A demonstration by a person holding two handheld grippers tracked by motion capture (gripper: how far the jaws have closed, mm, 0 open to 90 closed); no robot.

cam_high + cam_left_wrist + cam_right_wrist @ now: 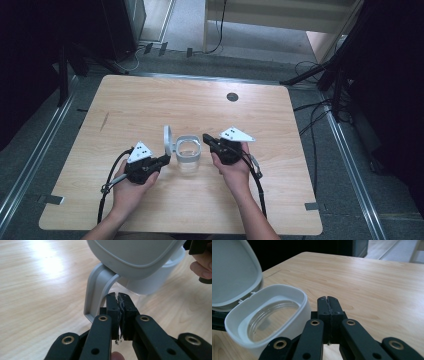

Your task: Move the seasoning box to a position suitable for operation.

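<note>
The jar (187,155) with its lid (167,140) open is sitting mid-frame on the worktop (150,100); light, slippery, probably plastic; best gripped by its rim; both grippers' fingers (117,312) are pressing together, empty

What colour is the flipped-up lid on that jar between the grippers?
Pale grey-white, matching the collar; the lid shows best in the right gripper view.

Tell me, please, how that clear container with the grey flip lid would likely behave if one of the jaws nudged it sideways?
The container looks empty through its clear base, so it is probably light and would slide on the smooth table. Its lid stands upright on one side, so it might tip that way. The lid looks hinged and may swing when bumped.
</note>
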